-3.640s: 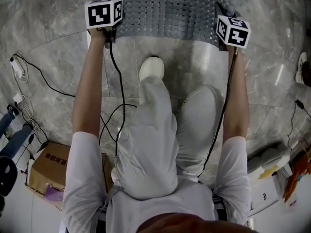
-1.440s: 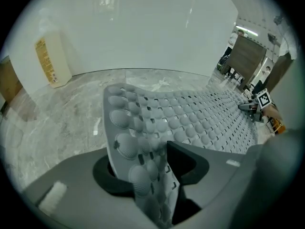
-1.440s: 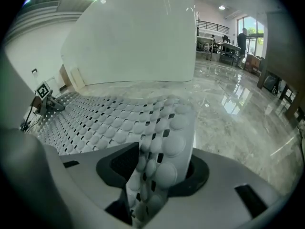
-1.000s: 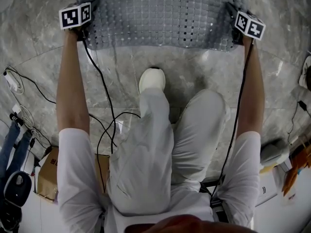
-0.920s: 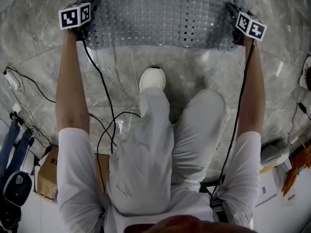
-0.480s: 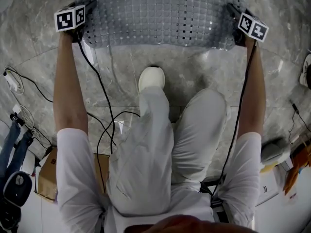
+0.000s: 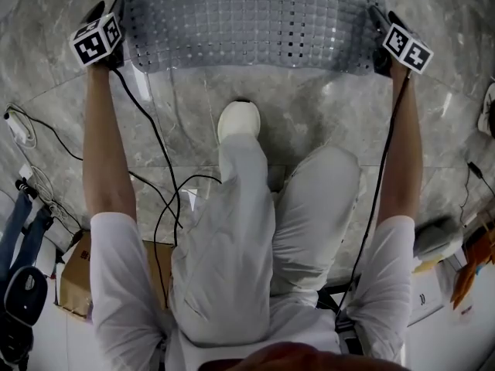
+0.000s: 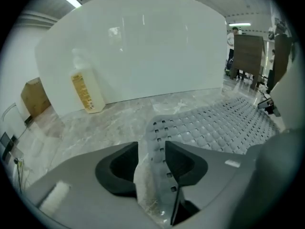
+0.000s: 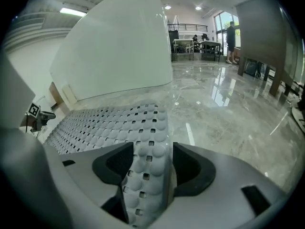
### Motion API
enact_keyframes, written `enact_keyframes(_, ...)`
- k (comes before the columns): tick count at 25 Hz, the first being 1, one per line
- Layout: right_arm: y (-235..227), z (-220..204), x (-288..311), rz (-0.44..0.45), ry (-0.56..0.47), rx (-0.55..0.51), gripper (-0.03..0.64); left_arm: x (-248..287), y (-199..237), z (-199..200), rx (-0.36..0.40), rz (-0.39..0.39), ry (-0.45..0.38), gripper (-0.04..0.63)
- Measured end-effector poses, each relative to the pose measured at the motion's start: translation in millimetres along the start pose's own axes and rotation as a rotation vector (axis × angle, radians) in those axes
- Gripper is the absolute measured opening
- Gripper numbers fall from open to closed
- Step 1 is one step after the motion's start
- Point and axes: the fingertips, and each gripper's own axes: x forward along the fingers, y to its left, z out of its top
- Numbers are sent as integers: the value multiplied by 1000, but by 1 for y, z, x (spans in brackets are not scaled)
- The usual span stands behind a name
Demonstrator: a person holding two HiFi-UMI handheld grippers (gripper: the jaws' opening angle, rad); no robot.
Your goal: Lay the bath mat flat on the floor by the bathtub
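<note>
**Item:** grey rubber bath mat point(image 7: 255, 22), rectangular, studded with round bumps and pierced with small square holes. Spread wide across the grey marble floor point(image 7: 309, 114) at the top of the head view, its far side toward the white bathtub wall point(image 8: 143, 46). The body of the mat lies low along the floor. Its two near corners rise slightly into the grippers.

**Left gripper** point(image 8: 151, 149): jaws drawn narrow, pinching the mat's near left corner. The bumpy sheet and a thin clear flap are folded between the pads.

**Right gripper** point(image 9: 150, 156): jaws likewise narrow, clamped on the mat's near right corner, with the studded strip running straight up between them.

**Holder:** a person in light trousers and short sleeves, both arms stretched forward. One white shoe point(image 7: 238, 120) is on the floor just short of the mat's near edge.

**Surroundings:**
- Pale yellow plastic bottle point(image 8: 86, 92) with a printed label, upright against the tub wall, left of the mat.
- Black cable point(image 7: 155, 141) trailing from the left gripper across the floor.
- Brown cardboard box point(image 7: 73, 273) behind the person, to the left.
</note>
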Motion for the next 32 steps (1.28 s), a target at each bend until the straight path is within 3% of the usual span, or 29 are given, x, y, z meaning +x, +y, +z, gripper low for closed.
enact_keyframes(4,18,-4,-18,46,-23,33,236,-20,-24,10,-50,-14,-42,86)
enact_keyframes(6,36,-5,-31,74,-35,44,201,-35,-38,15,-67,-11,-54,3)
enact_keyframes(9,64,-12,-55,84,-34,57,153,-60,-64,20,-94,-35,-62,0)
enact_keyframes(12,84,-14,-90,60,-24,100,101,-96,-83,25,-67,-42,-55,0)
enact_keyframes(16,116,-4,-145,61,23,119,66,-158,-92,43,-58,-76,-37,-2)
enact_keyframes(19,143,11,-200,73,41,106,3,-217,-93,63,-43,-103,-32,-2)
enact_keyframes(25,203,63,-320,146,43,34,2,-343,-98,118,-35,-147,-54,-2)
enact_keyframes(32,263,139,-462,212,-16,-6,2,-490,-115,192,30,-176,-109,0)
